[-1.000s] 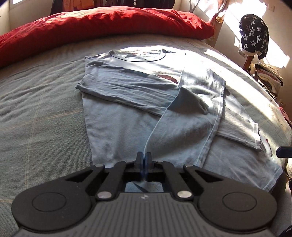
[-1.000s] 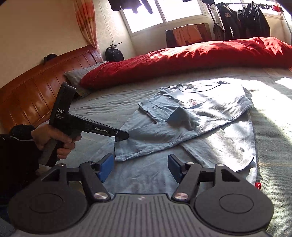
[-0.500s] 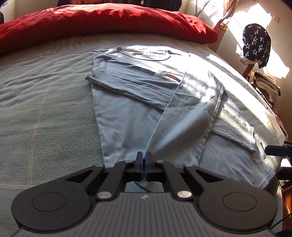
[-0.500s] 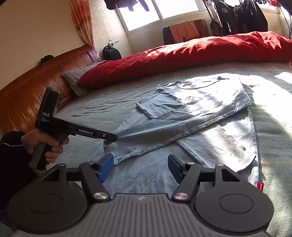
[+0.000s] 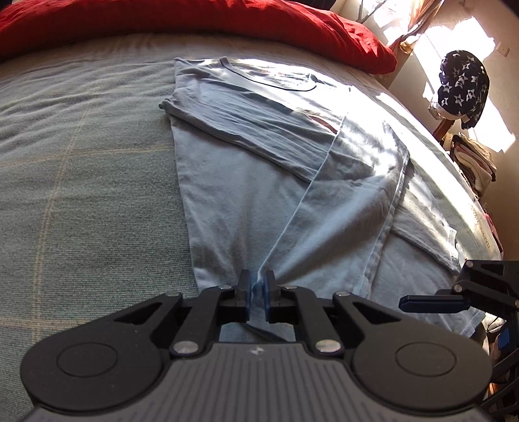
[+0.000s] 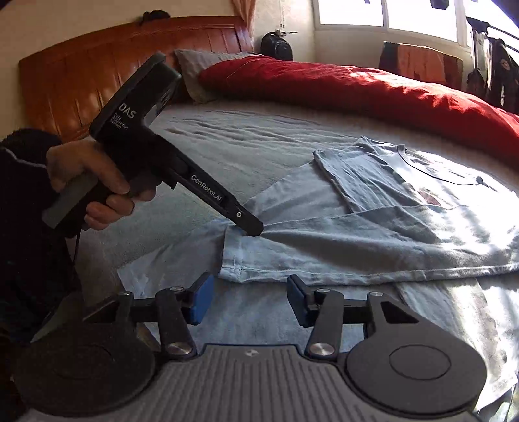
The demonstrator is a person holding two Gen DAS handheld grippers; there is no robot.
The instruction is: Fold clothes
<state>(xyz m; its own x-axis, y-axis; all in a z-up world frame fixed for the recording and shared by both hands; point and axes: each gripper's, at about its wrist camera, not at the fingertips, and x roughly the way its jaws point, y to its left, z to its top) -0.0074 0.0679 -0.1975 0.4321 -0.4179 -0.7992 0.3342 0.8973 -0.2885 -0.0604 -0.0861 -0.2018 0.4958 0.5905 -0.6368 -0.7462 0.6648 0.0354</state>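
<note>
Blue shirt (image 5: 246,201) flat on the bed (image 5: 81,168), neck toward the red blanket (image 5: 194,19), long way running straight ahead. Left gripper (image 5: 258,289) pinching a folded-over edge at the near hem, pointing down. Right gripper (image 6: 249,300) wide open, holding nothing, just beside.

A home bedroom: bed (image 6: 259,136), wooden headboard (image 6: 81,74), red duvet (image 6: 373,91).

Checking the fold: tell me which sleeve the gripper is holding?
The right-hand sleeve, drawn diagonally across the T-shirt into the left gripper; the other lies folded flat.
</note>
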